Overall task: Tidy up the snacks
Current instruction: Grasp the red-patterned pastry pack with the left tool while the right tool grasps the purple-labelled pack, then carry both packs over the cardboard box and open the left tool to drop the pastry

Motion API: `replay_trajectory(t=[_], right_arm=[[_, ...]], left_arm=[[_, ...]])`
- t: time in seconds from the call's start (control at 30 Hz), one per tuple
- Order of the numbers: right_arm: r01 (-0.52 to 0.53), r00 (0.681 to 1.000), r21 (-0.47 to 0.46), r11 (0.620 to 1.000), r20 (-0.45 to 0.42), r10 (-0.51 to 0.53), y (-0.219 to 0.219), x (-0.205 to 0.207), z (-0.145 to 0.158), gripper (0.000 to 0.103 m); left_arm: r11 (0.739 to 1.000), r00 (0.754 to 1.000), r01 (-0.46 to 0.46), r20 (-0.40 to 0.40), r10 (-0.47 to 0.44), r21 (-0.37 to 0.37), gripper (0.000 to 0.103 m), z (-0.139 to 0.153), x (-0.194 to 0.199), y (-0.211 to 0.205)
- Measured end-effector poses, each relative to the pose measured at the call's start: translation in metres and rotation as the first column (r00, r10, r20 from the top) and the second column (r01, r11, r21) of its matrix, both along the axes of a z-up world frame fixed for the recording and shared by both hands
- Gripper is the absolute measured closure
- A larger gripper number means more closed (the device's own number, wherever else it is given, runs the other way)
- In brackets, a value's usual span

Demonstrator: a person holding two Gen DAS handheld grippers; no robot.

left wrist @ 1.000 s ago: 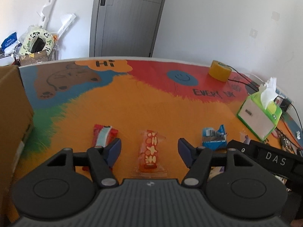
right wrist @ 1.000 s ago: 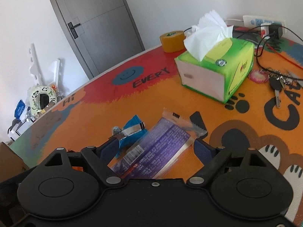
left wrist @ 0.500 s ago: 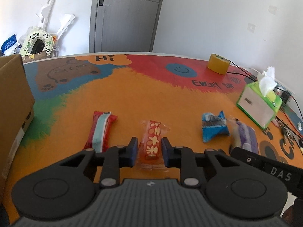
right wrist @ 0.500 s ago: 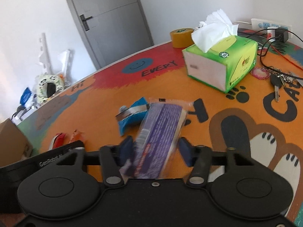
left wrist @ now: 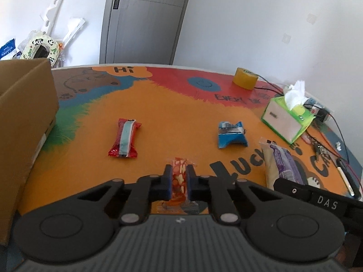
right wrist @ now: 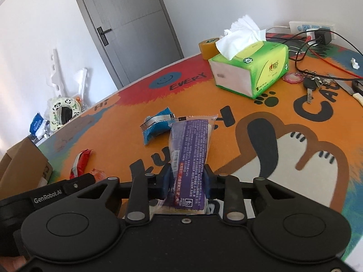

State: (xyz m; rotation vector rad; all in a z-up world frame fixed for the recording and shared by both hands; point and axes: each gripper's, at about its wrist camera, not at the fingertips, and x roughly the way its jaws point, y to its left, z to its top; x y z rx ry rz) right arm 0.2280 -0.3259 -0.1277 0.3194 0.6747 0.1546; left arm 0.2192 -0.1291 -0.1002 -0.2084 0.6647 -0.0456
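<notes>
My left gripper (left wrist: 179,176) is shut on a small orange snack packet (left wrist: 180,174) with pale pieces, held just above the colourful table mat (left wrist: 163,117). My right gripper (right wrist: 187,179) is shut on a long purple snack packet (right wrist: 191,149), which sticks forward and up from the jaws; the same purple snack packet (left wrist: 281,161) shows at the right of the left wrist view. Still lying on the mat are a red and blue snack bar (left wrist: 124,138) and a crumpled blue packet (left wrist: 231,133), the latter just beyond the purple packet's tip (right wrist: 156,125).
A brown cardboard box (left wrist: 22,117) stands at the mat's left edge. A green tissue box (right wrist: 251,68), a roll of yellow tape (left wrist: 245,81), keys (right wrist: 310,83), cables and a power strip (right wrist: 310,28) crowd the right side. A grey door (left wrist: 145,18) is behind.
Both grippers went from wide open to shut, the left on the orange packet and the right on the purple one. Both have pulled back from the table, lifting their packets.
</notes>
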Motion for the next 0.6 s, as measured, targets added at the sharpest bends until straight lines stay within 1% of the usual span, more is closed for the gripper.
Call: replay_trajectory(t=[0.03,0.2,0.27,0.33,0.4,0.47,0.53,0.6], right_arm=[[0.000,1.000,0.001,1.000,0.004,0.000,0.000,-0.003,0.001,0.074],[0.000,1.000,-0.003,1.000,0.020,0.000,-0.002,-0.012,0.005,0.074],[0.010,1.000,-0.005,1.000,0.013,-0.010,-0.004,-0.012,0.004,0.074],[0.024,1.000,-0.014,1.000,0.004,-0.024,-0.005,-0.011,0.002,0.073],[0.032,0.999,-0.019,0.999,-0.001,-0.032,-0.006,-0.009,0.001,0.072],[0.039,0.999,-0.026,0.999,-0.006,-0.039,-0.007,-0.007,-0.001,0.064],[0.043,0.999,-0.043,0.998,0.000,-0.043,-0.005,-0.006,-0.002,0.062],[0.044,0.999,-0.059,0.997,-0.002,-0.044,-0.003,-0.004,-0.004,0.058]], left_arm=[[1.000,1.000,0.000,0.002,0.000,-0.003,0.096,0.001,-0.003,0.001],[1.000,1.000,-0.005,-0.004,0.005,-0.017,0.095,0.002,-0.013,0.005],[1.000,1.000,-0.012,-0.004,0.012,-0.013,0.091,0.003,-0.015,0.006],[1.000,1.000,-0.012,-0.013,0.011,-0.010,0.090,0.003,-0.014,0.007],[1.000,1.000,-0.008,-0.012,0.008,-0.026,0.081,0.003,-0.011,0.008],[1.000,1.000,-0.012,-0.006,0.012,-0.019,0.062,0.002,-0.009,0.006],[1.000,1.000,-0.016,-0.006,0.016,0.000,0.055,-0.001,-0.006,0.003],[1.000,1.000,-0.013,-0.014,0.013,0.000,0.055,-0.005,-0.001,0.001]])
